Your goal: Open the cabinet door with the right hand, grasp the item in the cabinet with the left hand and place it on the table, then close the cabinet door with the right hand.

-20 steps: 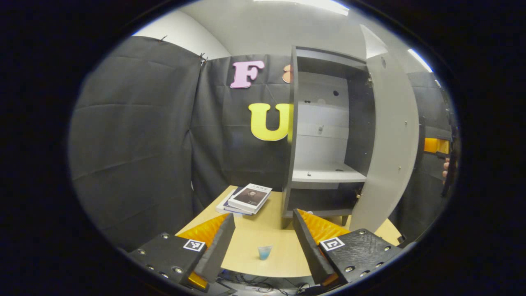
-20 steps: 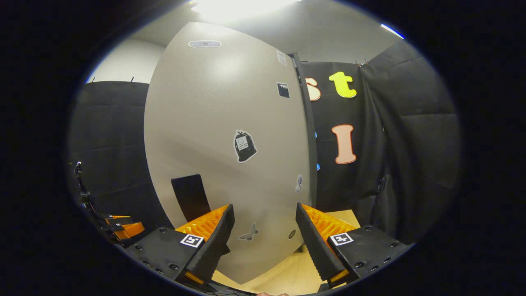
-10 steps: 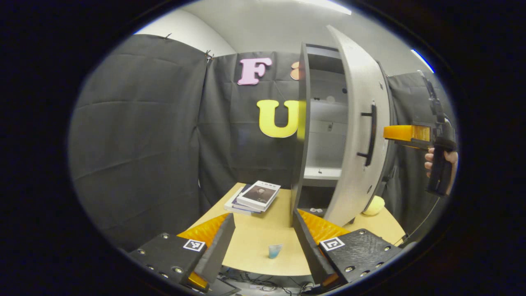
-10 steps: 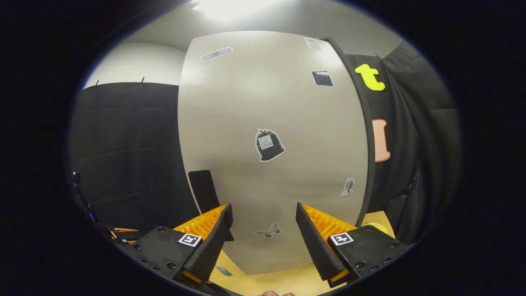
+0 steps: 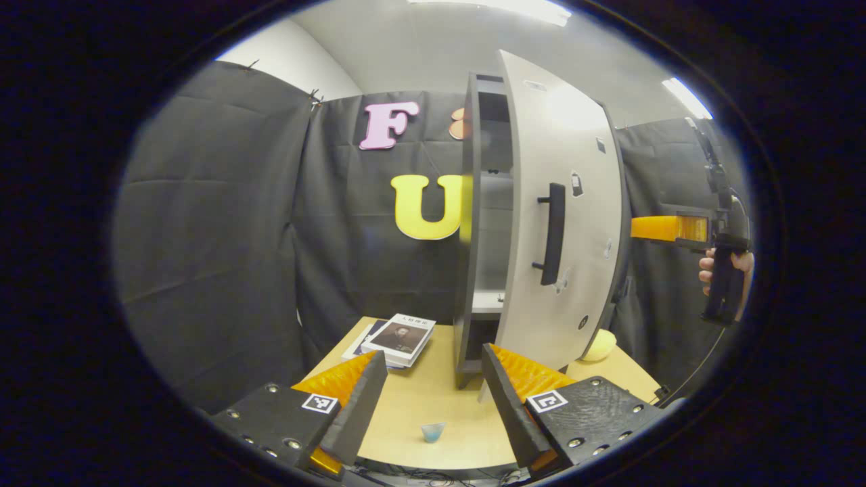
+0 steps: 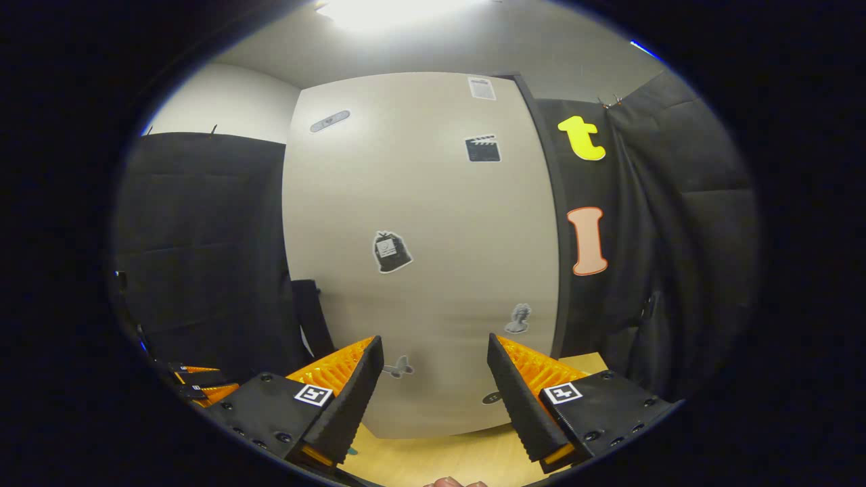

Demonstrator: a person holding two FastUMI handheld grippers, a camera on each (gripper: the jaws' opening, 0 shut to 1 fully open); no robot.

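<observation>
The grey cabinet (image 5: pixel 473 223) stands on the wooden table (image 5: pixel 413 399). Its pale door (image 5: pixel 575 155) is swung most of the way toward the frame, leaving a narrow gap with a bare shelf inside. The black handle (image 5: pixel 551 233) faces out. A small pale blue cup (image 5: pixel 433 431) stands on the table's front edge, between and below the fingers of my open left gripper (image 5: pixel 433 399). My right gripper (image 5: pixel 670 228), held by a hand (image 5: pixel 720 270), points at the door from the right. In the right gripper view, my right gripper (image 6: pixel 433 399) is open, close to the stickered door (image 6: pixel 433 257).
A stack of books (image 5: pixel 396 336) lies on the table left of the cabinet. A yellow rounded object (image 5: pixel 599 345) sits by the cabinet's right foot. My left gripper (image 6: pixel 199 389) appears low at the left in the right gripper view. Black cloth walls surround the table.
The door has swung further toward shut, from wide open to a narrow gap. The right gripper has followed the door's outer face. The left gripper stays open above the cup.
</observation>
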